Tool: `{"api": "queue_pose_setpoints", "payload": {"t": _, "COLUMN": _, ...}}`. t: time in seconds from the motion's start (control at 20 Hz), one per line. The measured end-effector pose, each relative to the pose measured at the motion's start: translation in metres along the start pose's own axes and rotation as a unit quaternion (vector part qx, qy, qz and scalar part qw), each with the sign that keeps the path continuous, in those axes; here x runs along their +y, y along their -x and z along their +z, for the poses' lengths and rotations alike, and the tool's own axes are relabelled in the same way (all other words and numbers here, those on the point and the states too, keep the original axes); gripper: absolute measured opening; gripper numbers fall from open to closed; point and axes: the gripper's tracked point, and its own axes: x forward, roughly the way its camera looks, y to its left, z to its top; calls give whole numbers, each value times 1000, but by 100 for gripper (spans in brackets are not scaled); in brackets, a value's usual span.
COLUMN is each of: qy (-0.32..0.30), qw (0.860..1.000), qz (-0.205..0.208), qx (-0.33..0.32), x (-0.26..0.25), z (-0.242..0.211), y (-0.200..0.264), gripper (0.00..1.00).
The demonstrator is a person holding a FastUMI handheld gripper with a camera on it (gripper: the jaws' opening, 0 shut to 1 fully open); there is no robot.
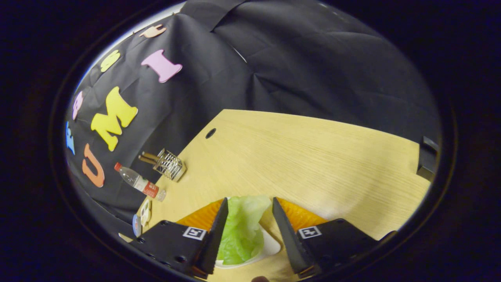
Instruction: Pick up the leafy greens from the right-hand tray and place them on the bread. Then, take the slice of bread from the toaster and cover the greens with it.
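Note:
The leafy greens (242, 227), a pale green crinkled leaf, sit between the two fingers of my gripper (249, 200). At the fingertips the leaf fills the whole gap and touches both fingers; lower down it lies against the left one. The fingers are closed in on it. Under the leaf shows the rim of a white tray (271, 247). An orange dish (302, 214) lies beneath and just beyond the fingers, mostly hidden by them.
The wooden table (313, 156) stretches ahead, with a small dark hole (210, 133) near its far left edge. A wire holder with sticks (169, 164) and a plastic bottle (140, 183) stand at the left edge. A dark block (426, 156) sits at the far right.

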Motion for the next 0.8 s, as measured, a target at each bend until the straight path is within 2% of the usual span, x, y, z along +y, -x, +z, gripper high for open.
{"api": "queue_pose_setpoints", "payload": {"t": 0.3, "qy": 10, "qw": 1000, "qz": -5, "qx": -5, "x": -5, "z": 6, "y": 2, "gripper": 30}}
{"api": "queue_pose_setpoints", "payload": {"t": 0.45, "qy": 18, "qw": 1000, "qz": -3, "qx": -13, "x": -3, "z": 0, "y": -5, "gripper": 3}}
{"api": "queue_pose_setpoints", "payload": {"t": 0.5, "qy": 21, "qw": 1000, "qz": 4, "qx": -17, "x": 2, "z": 9, "y": 4, "gripper": 0}}
{"api": "queue_pose_setpoints", "payload": {"t": 0.8, "qy": 15, "qw": 996, "qz": 62, "qx": -63, "x": 42, "z": 21, "y": 46, "gripper": 0}}
